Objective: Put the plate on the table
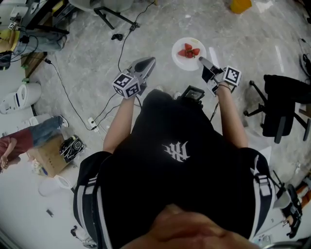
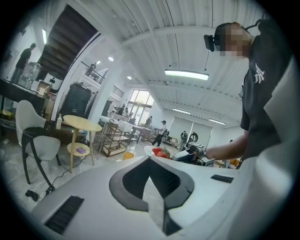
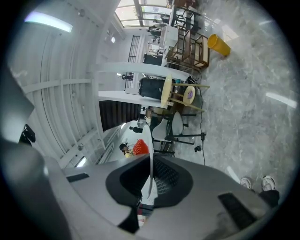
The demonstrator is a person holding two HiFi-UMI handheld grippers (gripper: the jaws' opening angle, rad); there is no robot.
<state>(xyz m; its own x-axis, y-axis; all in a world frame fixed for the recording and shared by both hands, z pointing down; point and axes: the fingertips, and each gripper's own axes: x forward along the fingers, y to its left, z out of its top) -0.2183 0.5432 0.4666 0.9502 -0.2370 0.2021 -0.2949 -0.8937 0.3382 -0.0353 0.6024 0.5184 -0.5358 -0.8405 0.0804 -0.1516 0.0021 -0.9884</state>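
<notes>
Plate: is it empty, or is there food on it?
Not empty. Red strawberries lie on the white plate in the head view. The right hand-held gripper grips its rim.

Head camera looks steeply down past the person's chest (image 1: 180, 151) to the floor (image 1: 97, 73). Close behind their jaws, the camera on the left claw (image 1: 148, 62) looks out level, that on the right claw (image 1: 202, 61) rolled sideways; all share the plate (image 1: 180, 61).

You have a black office chair (image 1: 279, 104) at the frame's right, a yellow bucket (image 1: 240, 6) at the top edge, and a cardboard box (image 1: 48, 158) at lower left.
</notes>
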